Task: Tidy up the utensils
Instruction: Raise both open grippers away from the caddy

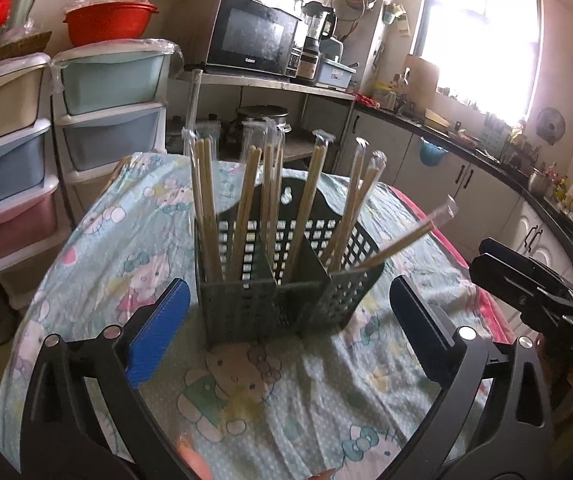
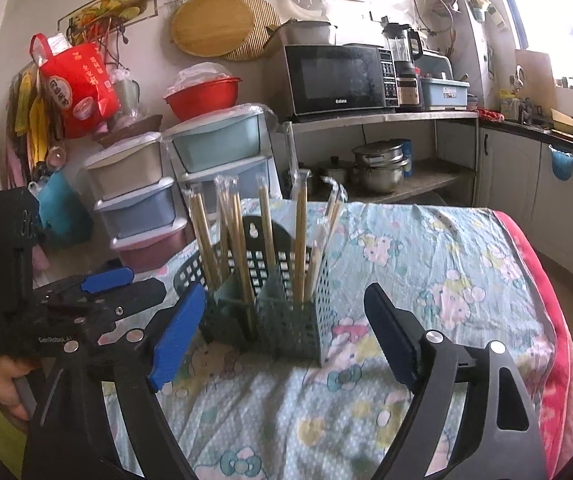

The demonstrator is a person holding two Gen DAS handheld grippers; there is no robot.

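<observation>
A dark green perforated utensil holder [image 1: 286, 292] stands on the cartoon-print tablecloth [image 1: 246, 392]. Several pairs of wrapped wooden chopsticks [image 1: 206, 208] stand upright in its compartments, and one pair [image 1: 406, 240] leans out to the right. My left gripper [image 1: 286, 336] is open and empty just in front of the holder. In the right wrist view the holder [image 2: 282, 320] sits ahead between the fingers, with chopsticks [image 2: 238, 248] in it. My right gripper [image 2: 282, 344] is open and empty. The left gripper [image 2: 86, 312] shows at the left there.
Stacked plastic drawers [image 1: 106, 120] stand left of the table. A shelf with a microwave [image 2: 338, 80] and pots [image 2: 378, 168] is behind. A kitchen counter [image 1: 486, 152] runs along the right. A pink cloth edges the table's right side [image 2: 546, 320].
</observation>
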